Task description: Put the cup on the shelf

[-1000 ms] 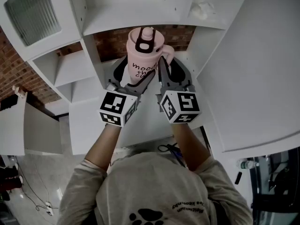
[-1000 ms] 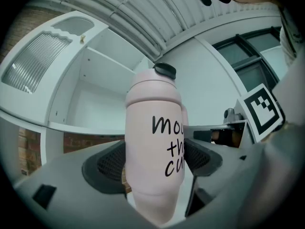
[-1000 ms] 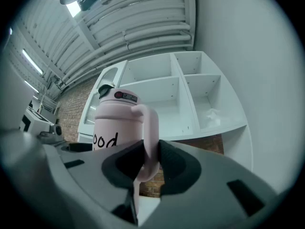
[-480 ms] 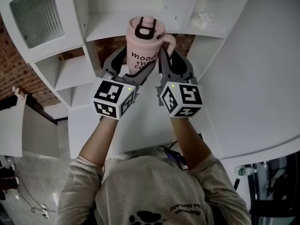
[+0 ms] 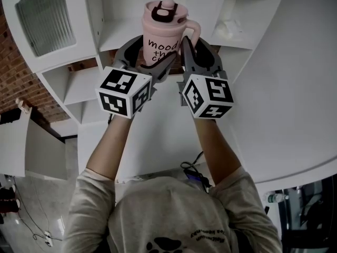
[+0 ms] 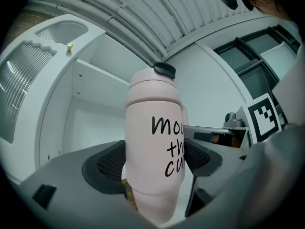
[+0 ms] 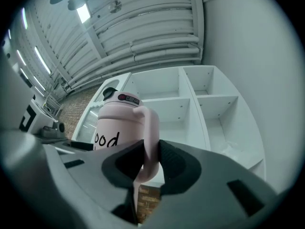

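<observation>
A pink lidded cup (image 5: 160, 33) with black lettering and a side handle (image 5: 192, 33) is held upright in the air in front of a white shelf unit (image 5: 118, 33). My left gripper (image 5: 149, 62) is shut on the cup's body (image 6: 155, 147), one pad on each side. My right gripper (image 5: 196, 50) is shut on the cup's handle (image 7: 150, 144), which runs down between its two pads. In the head view the cup's black lid clasp (image 5: 162, 12) stands level with a shelf board behind it.
The shelf unit has several open compartments (image 7: 164, 92). A crumpled white thing (image 5: 226, 28) lies in a compartment on the right. A ribbed-glass cabinet door (image 5: 39, 15) is at the left. Brick wall (image 5: 16, 78) shows behind the shelving. A big white curved panel (image 5: 284, 99) is on the right.
Both grippers have lifted the cup together; in the head view it has moved up from the lower brick-backed opening to the shelf board above.
</observation>
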Demonstrator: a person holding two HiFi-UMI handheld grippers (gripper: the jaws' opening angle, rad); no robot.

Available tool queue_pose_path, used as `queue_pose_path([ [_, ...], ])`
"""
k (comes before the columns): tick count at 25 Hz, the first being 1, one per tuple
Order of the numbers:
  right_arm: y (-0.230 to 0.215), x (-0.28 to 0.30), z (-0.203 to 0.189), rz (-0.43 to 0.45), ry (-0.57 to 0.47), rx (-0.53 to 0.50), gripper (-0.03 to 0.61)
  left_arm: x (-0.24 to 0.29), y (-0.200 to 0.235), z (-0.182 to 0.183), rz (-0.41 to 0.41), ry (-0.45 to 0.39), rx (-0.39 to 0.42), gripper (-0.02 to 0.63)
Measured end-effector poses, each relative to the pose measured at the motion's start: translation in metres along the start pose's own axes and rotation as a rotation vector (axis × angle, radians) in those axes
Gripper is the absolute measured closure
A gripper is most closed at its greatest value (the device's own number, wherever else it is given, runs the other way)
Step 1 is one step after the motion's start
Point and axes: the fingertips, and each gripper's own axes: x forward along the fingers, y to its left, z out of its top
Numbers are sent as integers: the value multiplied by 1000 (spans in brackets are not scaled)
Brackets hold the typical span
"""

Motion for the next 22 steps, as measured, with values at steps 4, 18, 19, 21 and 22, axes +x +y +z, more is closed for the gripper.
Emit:
queue_pose_path([
  [4, -2, 12, 11, 3, -12, -1, 483, 8, 8, 12, -5, 4, 4, 219],
  [18, -17, 59, 53, 12, -71, -14, 482, 44, 37, 59, -29, 3, 9, 219],
  [19, -18, 61, 56, 14, -76, -17, 482, 46, 38, 63, -28, 1, 12, 219],
  [21, -21, 67, 63, 18, -85, -22, 482, 51, 40, 69, -26, -3, 16, 219],
  [22, -23, 70, 65, 19, -89, -23, 482, 54, 42, 72, -25, -5, 17, 219],
])
